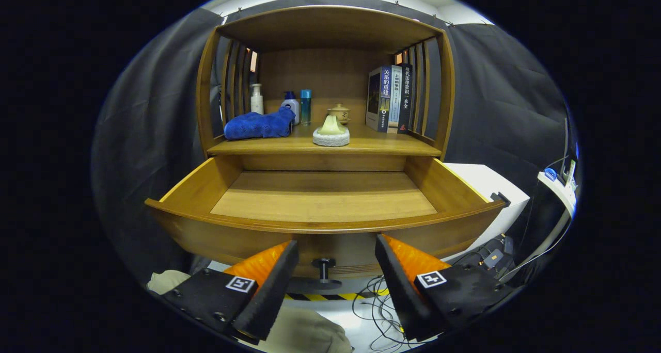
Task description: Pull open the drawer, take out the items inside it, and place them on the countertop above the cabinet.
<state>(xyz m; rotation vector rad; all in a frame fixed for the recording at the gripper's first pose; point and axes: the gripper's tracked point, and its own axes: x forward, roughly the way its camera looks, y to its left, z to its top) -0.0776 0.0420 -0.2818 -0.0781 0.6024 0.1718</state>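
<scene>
The wooden drawer (324, 224) stands pulled out toward me, and its bare floor (325, 195) shows nothing lying on it. A dark knob (324, 263) on the drawer front sits just ahead of my gripper (336, 247), between the two fingers and untouched. The gripper is open and holds nothing. On the countertop (382, 145) above the drawer lie a blue towel (258, 125) at the left and a pale cone on a white round pad (331, 131) near the middle front.
At the back of the countertop stand bottles (292, 105), a small lidded pot (339, 113) and upright books (390, 98). A white box (490, 185) sits right of the cabinet. Cables (379, 301) and yellow-black tape (335, 296) lie on the floor below.
</scene>
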